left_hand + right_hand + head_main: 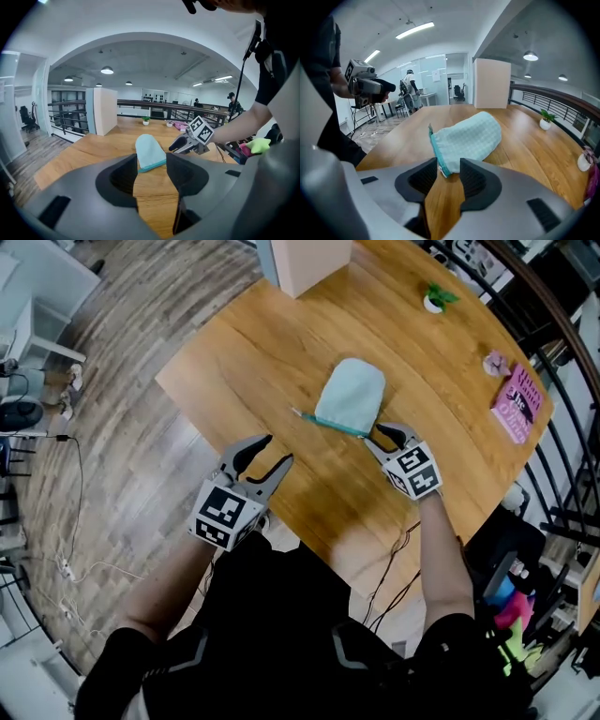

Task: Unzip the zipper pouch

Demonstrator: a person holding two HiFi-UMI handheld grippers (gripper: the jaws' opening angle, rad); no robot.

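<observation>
- Pouch (350, 397): pale blue-green, lying flat near the middle of the tabletop (309, 493). Its teal zipper edge (339, 426) is turned toward the near side, and its rounded end points far.
- Right gripper (375, 439): at the right end of the zipper edge, low over the tabletop. In the right gripper view its jaws (449, 176) stand apart. The near corner of the pouch (468, 138), with a small white tag, lies between the tips, and the pads do not press on it.
- Left gripper (278, 449): near and to the left of the pouch, clear of it. In the left gripper view its jaws (152, 176) are wide apart with only bare wood between them. The pouch (149, 151) lies farther on, beyond the tips, with the right gripper (176, 146) just to its right.
- Far edge of the tabletop: a pale box (314, 263), a small potted plant (435, 299) and a pink booklet (517, 404), all well apart from the pouch.
</observation>
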